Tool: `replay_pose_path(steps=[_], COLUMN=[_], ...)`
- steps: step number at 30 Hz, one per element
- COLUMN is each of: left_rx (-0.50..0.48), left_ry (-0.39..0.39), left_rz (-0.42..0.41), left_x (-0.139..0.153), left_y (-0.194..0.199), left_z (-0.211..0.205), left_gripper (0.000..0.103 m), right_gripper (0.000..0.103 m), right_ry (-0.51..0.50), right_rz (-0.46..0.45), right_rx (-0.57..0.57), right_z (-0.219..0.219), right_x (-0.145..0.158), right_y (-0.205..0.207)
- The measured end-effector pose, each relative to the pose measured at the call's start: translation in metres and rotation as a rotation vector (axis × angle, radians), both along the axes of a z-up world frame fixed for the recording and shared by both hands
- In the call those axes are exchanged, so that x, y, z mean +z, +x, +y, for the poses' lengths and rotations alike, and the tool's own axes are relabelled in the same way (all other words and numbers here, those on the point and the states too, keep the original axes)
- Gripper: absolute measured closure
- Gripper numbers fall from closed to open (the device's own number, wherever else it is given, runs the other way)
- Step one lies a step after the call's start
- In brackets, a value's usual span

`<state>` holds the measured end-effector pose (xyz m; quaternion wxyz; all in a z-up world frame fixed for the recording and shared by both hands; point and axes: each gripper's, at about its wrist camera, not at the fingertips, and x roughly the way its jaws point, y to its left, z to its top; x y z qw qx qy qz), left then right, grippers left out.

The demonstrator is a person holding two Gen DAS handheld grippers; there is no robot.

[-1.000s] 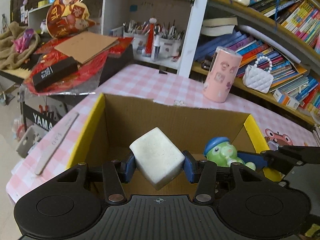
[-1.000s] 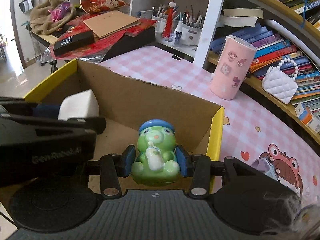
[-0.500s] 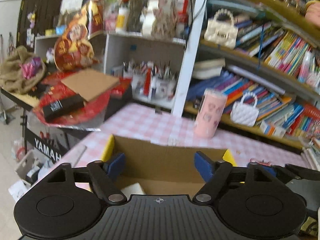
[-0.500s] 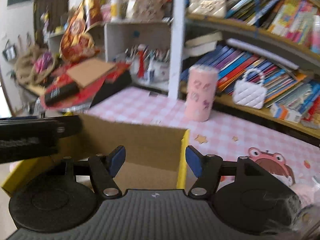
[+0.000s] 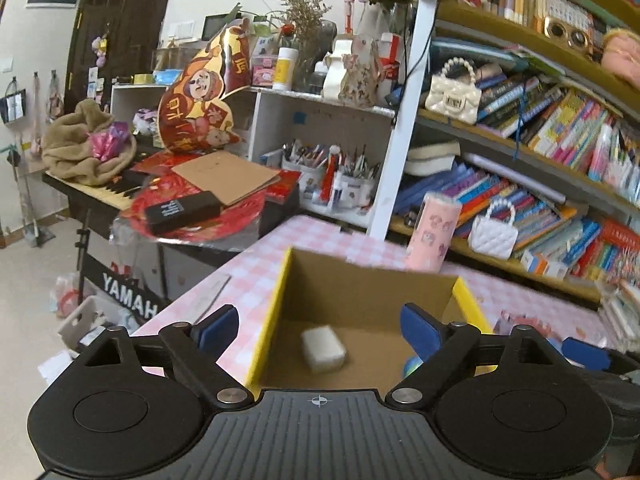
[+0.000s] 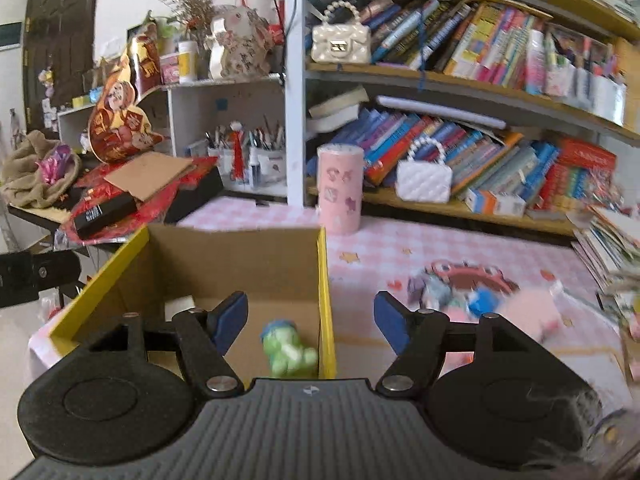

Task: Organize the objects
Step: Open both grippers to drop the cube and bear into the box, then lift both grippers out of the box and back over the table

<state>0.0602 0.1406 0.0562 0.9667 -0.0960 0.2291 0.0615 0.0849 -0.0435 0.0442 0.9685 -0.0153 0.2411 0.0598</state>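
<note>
A cardboard box with yellow rims point(image 5: 269, 312) point(image 6: 325, 280) stands on the pink checked table. A white block point(image 5: 323, 348) lies on the box floor; a corner of it shows in the right wrist view point(image 6: 179, 304). A green frog toy with a blue cap point(image 6: 289, 349) lies in the box by its right wall; a bit shows in the left wrist view point(image 5: 410, 367). My left gripper point(image 5: 318, 326) is open and empty above the box. My right gripper point(image 6: 310, 320) is open and empty above the box's right rim.
A pink cylinder point(image 6: 340, 188) stands behind the box. Blurred small toys point(image 6: 476, 300) lie on the table right of the box. Bookshelves point(image 6: 480, 152) line the back. A cluttered keyboard stand point(image 5: 160, 200) is at the left. A flat stick point(image 5: 210, 294) lies left of the box.
Both grippers opened and let go: the white block and the frog dropped into the box. Both grippers then rose and pulled back above the box.
</note>
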Motion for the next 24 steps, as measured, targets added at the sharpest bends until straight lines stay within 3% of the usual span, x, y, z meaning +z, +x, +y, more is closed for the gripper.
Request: replay_pose_path(steps=[11, 24], left_rx=[-0.035, -0.13], left_ry=[0.044, 0.091], left_rz=[0.127, 0.177], left_x=[-0.037, -0.049], left_y=[-0.06, -0.089], left_z=[0.003, -0.022], left_gripper=[0.013, 0.013], right_gripper=[0.031, 0.025], right_ry=[-0.063, -0.049], right_rz=[0.159, 0.205], right_rx=[-0.021, -0.16], right_z=[0.016, -0.009], right_x=[-0.046, -0.053], right_y=[-0.078, -0.127])
